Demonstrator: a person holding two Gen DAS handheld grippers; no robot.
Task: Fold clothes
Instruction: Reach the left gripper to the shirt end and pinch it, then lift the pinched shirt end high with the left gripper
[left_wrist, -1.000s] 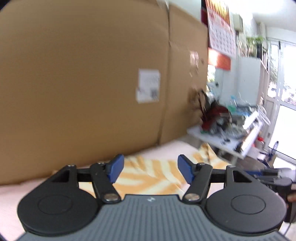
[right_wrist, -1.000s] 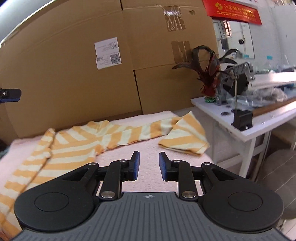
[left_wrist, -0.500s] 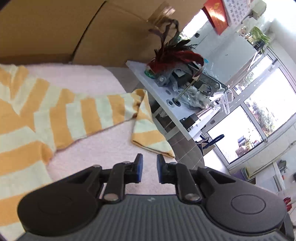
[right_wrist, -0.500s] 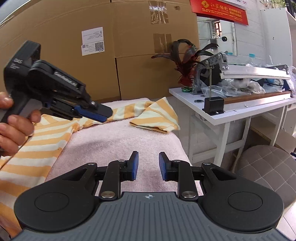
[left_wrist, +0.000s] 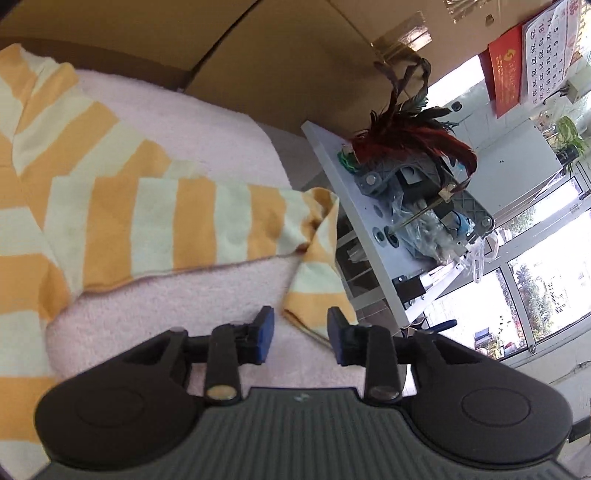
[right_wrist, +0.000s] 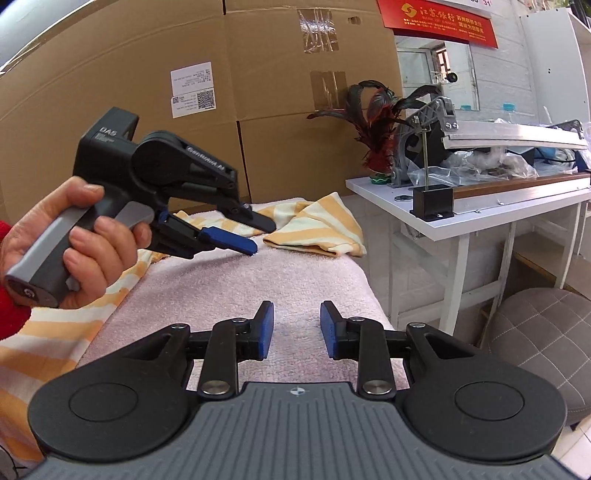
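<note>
An orange and cream striped garment (left_wrist: 155, 221) lies spread on a pink towel-covered table (left_wrist: 207, 295); its sleeve runs right and its cuff end (left_wrist: 314, 291) is folded over at the table's right edge. My left gripper (left_wrist: 300, 334) is open, just above the towel, close to the cuff. In the right wrist view the left gripper (right_wrist: 255, 234) shows held in a hand, pointing at the sleeve end (right_wrist: 317, 225). My right gripper (right_wrist: 296, 328) is open and empty over bare towel (right_wrist: 258, 280), nearer than the sleeve.
Big cardboard boxes (right_wrist: 258, 110) stand behind the table. A white side table (right_wrist: 461, 218) at the right holds a red-leaved plant (right_wrist: 376, 136), a machine and plastic bags. A grey padded stool (right_wrist: 543, 332) stands by the table's right edge.
My left gripper has opened and come closer to the sleeve cuff. My right gripper has opened a little wider and stayed over the towel.
</note>
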